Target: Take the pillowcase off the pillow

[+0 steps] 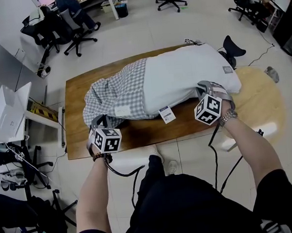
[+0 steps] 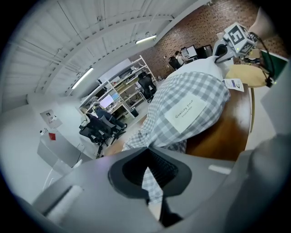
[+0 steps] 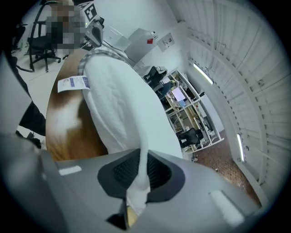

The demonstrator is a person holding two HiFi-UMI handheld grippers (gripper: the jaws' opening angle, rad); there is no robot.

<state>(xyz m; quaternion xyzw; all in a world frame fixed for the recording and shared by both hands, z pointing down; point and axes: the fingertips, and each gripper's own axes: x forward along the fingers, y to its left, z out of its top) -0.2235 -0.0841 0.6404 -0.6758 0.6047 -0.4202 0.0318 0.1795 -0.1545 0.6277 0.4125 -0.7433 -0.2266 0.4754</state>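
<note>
A white pillow (image 1: pixel 183 74) lies across the wooden table (image 1: pixel 152 130). A grey-and-white checked pillowcase (image 1: pixel 118 90) covers only its left end. My left gripper (image 1: pixel 97 127) is at the near left corner, shut on a fold of the checked pillowcase (image 2: pixel 191 100), which runs between its pads (image 2: pixel 157 166). My right gripper (image 1: pixel 204 89) is at the pillow's near right edge. In the right gripper view its jaws pinch a ridge of the white pillow (image 3: pixel 122 95), which passes between the pads (image 3: pixel 157 173). A white label (image 1: pixel 167 114) hangs off the pillow's near side.
A round light wooden table (image 1: pixel 261 103) adjoins the right end. Office chairs (image 1: pixel 75 31) and a seated person stand beyond the far edge. A white folded stand (image 1: pixel 8 113) and a cluttered rack are at the left. Cables trail on the floor by my legs.
</note>
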